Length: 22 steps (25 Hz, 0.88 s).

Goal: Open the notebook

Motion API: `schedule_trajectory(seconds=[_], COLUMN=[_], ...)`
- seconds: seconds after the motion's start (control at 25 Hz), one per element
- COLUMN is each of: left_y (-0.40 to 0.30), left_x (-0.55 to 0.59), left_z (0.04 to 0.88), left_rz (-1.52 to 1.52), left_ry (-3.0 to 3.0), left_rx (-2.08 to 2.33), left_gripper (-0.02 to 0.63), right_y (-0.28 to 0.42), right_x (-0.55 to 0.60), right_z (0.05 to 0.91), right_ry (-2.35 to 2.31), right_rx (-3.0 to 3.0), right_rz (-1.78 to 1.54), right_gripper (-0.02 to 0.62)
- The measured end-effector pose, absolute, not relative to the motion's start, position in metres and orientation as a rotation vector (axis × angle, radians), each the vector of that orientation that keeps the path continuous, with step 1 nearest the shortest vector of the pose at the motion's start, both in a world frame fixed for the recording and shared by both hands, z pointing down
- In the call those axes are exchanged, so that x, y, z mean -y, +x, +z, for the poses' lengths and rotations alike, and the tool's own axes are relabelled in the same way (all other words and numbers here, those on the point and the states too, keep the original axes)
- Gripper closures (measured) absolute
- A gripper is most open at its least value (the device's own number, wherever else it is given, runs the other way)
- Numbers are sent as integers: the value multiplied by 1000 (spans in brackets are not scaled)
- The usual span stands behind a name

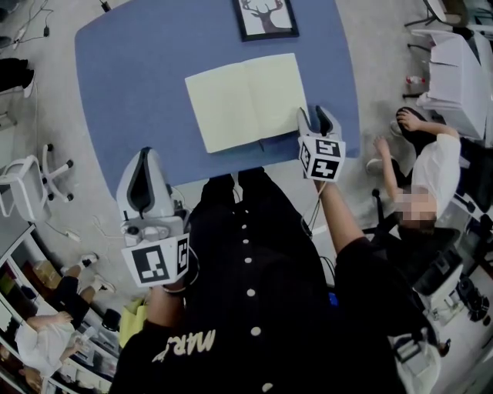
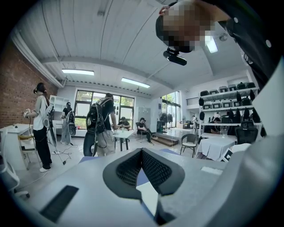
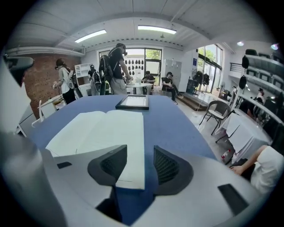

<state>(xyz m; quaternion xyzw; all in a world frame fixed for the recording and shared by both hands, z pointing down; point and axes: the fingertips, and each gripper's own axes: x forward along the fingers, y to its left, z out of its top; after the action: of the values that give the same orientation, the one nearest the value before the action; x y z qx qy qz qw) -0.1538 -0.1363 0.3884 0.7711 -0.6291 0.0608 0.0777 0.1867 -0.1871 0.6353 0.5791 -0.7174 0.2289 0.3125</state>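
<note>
Presently the cream paper notebook [image 1: 246, 101] lies open on the blue table [image 1: 123, 77]. Over its near right corner, the right gripper [image 3: 140, 164] has jaws apart; the left gripper [image 2: 142, 155] has jaws together.

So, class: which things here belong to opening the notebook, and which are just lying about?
Belong to the job: notebook, already lying open; right gripper, jaws apart by its near right corner; left gripper, shut, empty.
Just lying about: framed deer picture; chair.

A black short-sleeved shirt [image 1: 277, 231] with white buttons [image 1: 247, 260] fills the lower centre; the pale grey left gripper [image 1: 144, 163] and right gripper [image 1: 318, 121] carry black-and-white marker cubes [image 1: 322, 158].
</note>
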Motion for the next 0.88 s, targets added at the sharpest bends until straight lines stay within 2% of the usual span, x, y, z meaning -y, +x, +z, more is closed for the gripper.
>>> schedule_trajectory(seconds=[0.2, 0.36, 0.52, 0.88], left_y=[-154, -156, -163, -175], left_x=[135, 135, 136, 137], left_z=[382, 367, 340, 268], left_rz=[169, 148, 106, 1], left_ry=[2317, 2331, 2358, 2427], left_rx=[1893, 1909, 1948, 2019], left_gripper=[603, 603, 603, 603], right_y=[170, 150, 141, 145], right_x=[195, 208, 216, 203], right_z=[601, 531, 451, 299], right_ry=[1541, 1580, 1640, 1779], right_rx=[2033, 2246, 2396, 2550], right_rz=[534, 439, 332, 156], right_gripper=[404, 482, 589, 592])
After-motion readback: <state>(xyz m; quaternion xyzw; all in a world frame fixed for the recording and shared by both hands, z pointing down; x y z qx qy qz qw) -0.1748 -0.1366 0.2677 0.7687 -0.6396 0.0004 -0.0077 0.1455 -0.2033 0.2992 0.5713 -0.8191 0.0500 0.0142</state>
